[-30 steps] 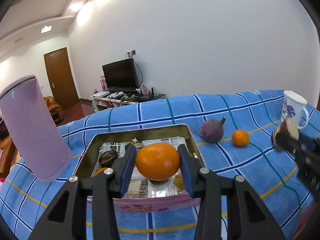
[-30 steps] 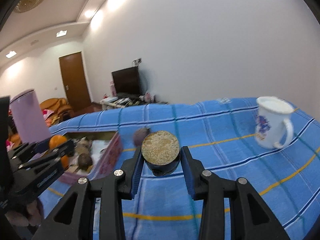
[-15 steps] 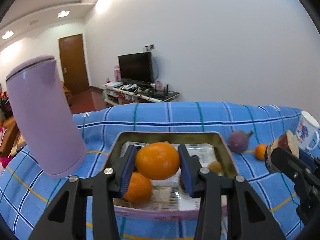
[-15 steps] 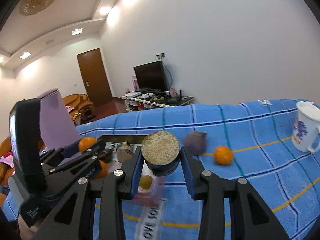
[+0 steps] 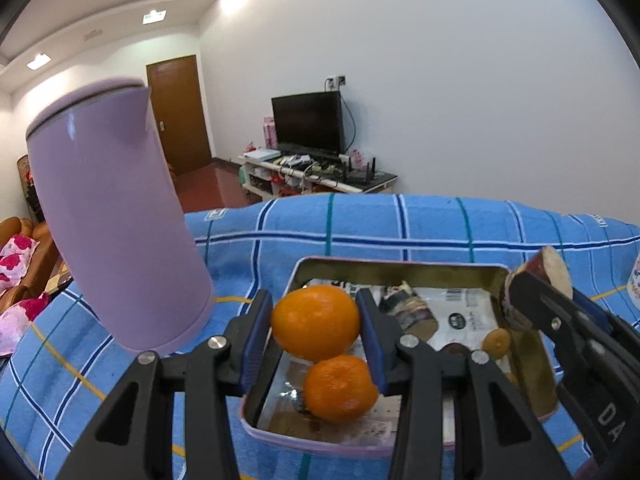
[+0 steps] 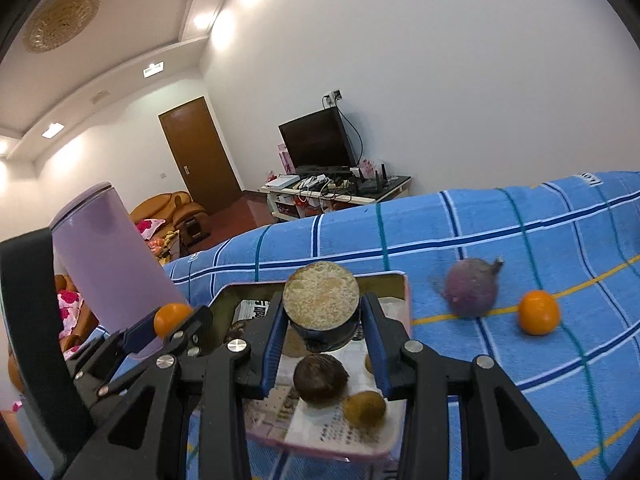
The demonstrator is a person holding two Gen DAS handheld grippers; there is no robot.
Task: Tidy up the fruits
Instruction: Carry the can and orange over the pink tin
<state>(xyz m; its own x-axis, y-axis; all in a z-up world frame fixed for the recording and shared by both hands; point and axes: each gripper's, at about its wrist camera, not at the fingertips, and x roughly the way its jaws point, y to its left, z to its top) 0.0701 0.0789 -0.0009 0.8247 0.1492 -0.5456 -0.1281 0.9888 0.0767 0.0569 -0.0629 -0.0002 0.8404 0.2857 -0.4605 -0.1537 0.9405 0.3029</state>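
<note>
Blue plaid cloth, tin tray [image 5: 400, 270] below; my left gripper [image 5: 316, 326] clamps a firm, slick orange [image 5: 316, 322] mid-belly, right gripper [image 6: 323, 316] pinches a cut fruit [image 6: 321, 300].

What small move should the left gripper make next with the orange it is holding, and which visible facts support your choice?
Probably lower it a little and open. The left gripper is shut on an orange that hangs over the near end of the metal tray, just above another orange lying inside. Shifting slightly aside first may keep it from landing on that fruit. The right gripper holds a cut fruit half over the same tray.
</note>
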